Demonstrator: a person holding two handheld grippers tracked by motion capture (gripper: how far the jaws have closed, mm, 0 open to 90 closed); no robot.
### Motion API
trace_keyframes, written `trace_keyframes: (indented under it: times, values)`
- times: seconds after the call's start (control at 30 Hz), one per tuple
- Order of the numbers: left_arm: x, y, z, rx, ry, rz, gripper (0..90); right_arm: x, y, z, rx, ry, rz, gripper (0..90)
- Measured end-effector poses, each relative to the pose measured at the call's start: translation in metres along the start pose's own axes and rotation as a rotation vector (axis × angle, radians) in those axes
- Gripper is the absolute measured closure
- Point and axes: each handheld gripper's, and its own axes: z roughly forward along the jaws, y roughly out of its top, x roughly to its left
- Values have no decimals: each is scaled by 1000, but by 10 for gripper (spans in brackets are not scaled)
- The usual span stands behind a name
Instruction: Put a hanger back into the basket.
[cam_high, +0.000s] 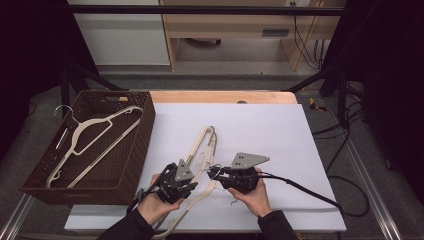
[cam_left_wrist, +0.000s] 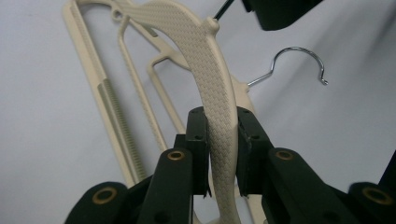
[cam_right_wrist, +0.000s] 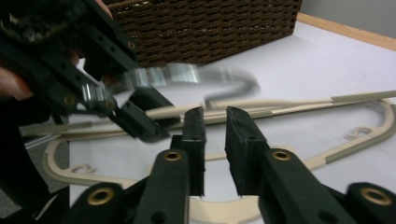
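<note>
Left gripper (cam_left_wrist: 219, 154) clamped on textured arm of lifted cream plastic hanger (cam_left_wrist: 212, 84); right gripper (cam_right_wrist: 215, 140), just beside, jaws slightly parted, gripping nothing, blurred chrome hook (cam_right_wrist: 187, 77) just ahead. Beneath, second cream hanger (cam_right_wrist: 355, 142) flat on white sheet (cam_high: 260, 125). Beyond left gripper, brown wicker basket (cam_high: 145, 135) holding third hanger (cam_high: 95, 135). Likely light, stiff, slippery; best gripped on ribbed arm.

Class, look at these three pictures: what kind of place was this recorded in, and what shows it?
Probably a lab or workshop bench set up for recording, not a home: a white sheet covers the table, dark frame bars surround it, and loose cables trail over the floor.
</note>
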Motion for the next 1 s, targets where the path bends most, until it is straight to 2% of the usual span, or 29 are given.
trace_keyframes:
  times: [0.03, 0.13, 0.17, 0.3, 0.37, 0.43, 0.47, 0.5, 0.53, 0.6, 0.67, 0.73, 1.0]
  values:
    - [5, -1, -6, -6, 8, -14, 785, 0, -1, 0, 17, -6, -6, 689]
    - [11, -2, -11, -10, 19, -27, 793, -1, -2, 0, 31, -16, -13, 661]
    - [14, -3, -13, -14, 23, -34, 804, -2, -3, 1, 46, -22, -11, 625]
    - [28, -6, -22, -36, 47, -76, 820, -3, -3, -1, 55, -40, -12, 548]
    - [30, -7, -23, -37, 46, -86, 826, -4, -3, -2, 53, -46, -9, 529]
    - [36, -9, -26, -44, 56, -110, 831, -9, -3, -8, 32, -54, 28, 481]
    - [36, -9, -26, -44, 56, -110, 833, -9, -3, -8, 32, -54, 28, 481]
    - [41, -10, -28, -44, 62, -127, 835, -13, -4, -12, 21, -72, 44, 449]
    - [41, -10, -28, -44, 62, -127, 839, -14, -4, -15, 17, -84, 45, 436]
    - [45, -12, -29, -56, 92, -141, 854, -16, -3, -20, 3, -92, 57, 410]
    - [47, -12, -30, -59, 93, -146, 863, -17, -3, -22, 0, -97, 61, 399]
    - [49, -13, -32, -76, 68, -160, 863, -21, -4, -27, -9, -114, 72, 365]
    - [51, -12, -47, -135, 67, -162, 864, -26, -6, -37, -13, -154, 73, 283]
